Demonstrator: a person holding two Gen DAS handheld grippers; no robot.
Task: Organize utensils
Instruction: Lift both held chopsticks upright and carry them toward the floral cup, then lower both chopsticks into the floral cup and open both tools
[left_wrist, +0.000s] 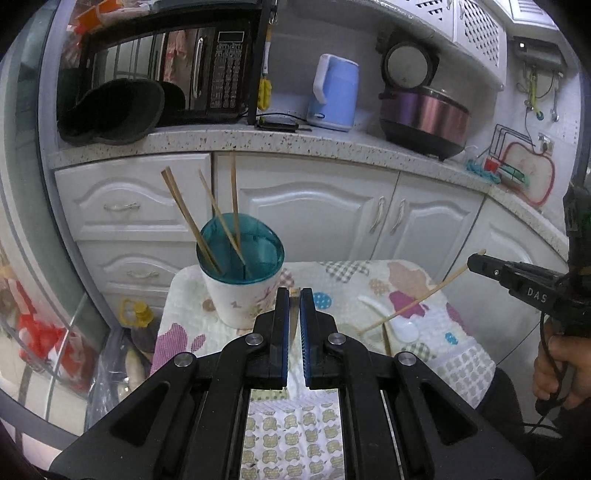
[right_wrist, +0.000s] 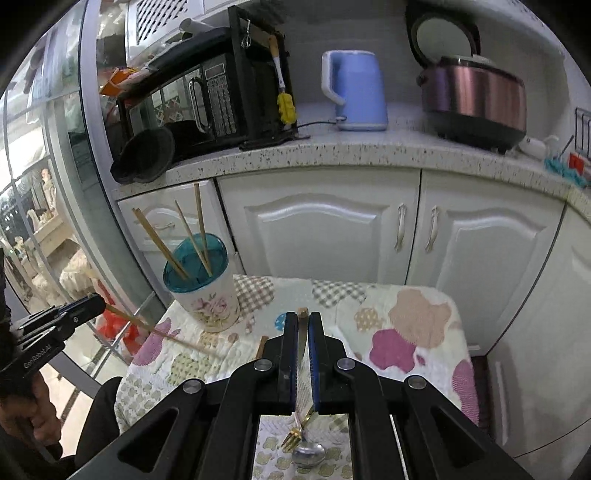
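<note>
A white floral cup (left_wrist: 236, 295) (right_wrist: 207, 299) with a teal insert stands at the far left of the cloth-covered table (left_wrist: 340, 277) (right_wrist: 406, 306); several wooden chopsticks lean in it. My left gripper (left_wrist: 294, 295) (right_wrist: 92, 302) is shut on one chopstick (right_wrist: 166, 334), held above the table near the cup. My right gripper (right_wrist: 303, 317) (left_wrist: 476, 260) is shut on another chopstick (left_wrist: 417, 301), which slants down over the right side. A white ceramic spoon (left_wrist: 404, 326) lies on the cloth. A gold fork (right_wrist: 291, 437) and a metal spoon (right_wrist: 308, 456) lie below the right gripper.
One loose chopstick (left_wrist: 386, 341) (right_wrist: 261, 347) lies on the cloth. Behind the table are white cabinets and a speckled counter (left_wrist: 295, 142) with a microwave (left_wrist: 166, 74), a blue kettle (left_wrist: 336, 92) and a rice cooker (left_wrist: 424, 114). A glass door is on the left.
</note>
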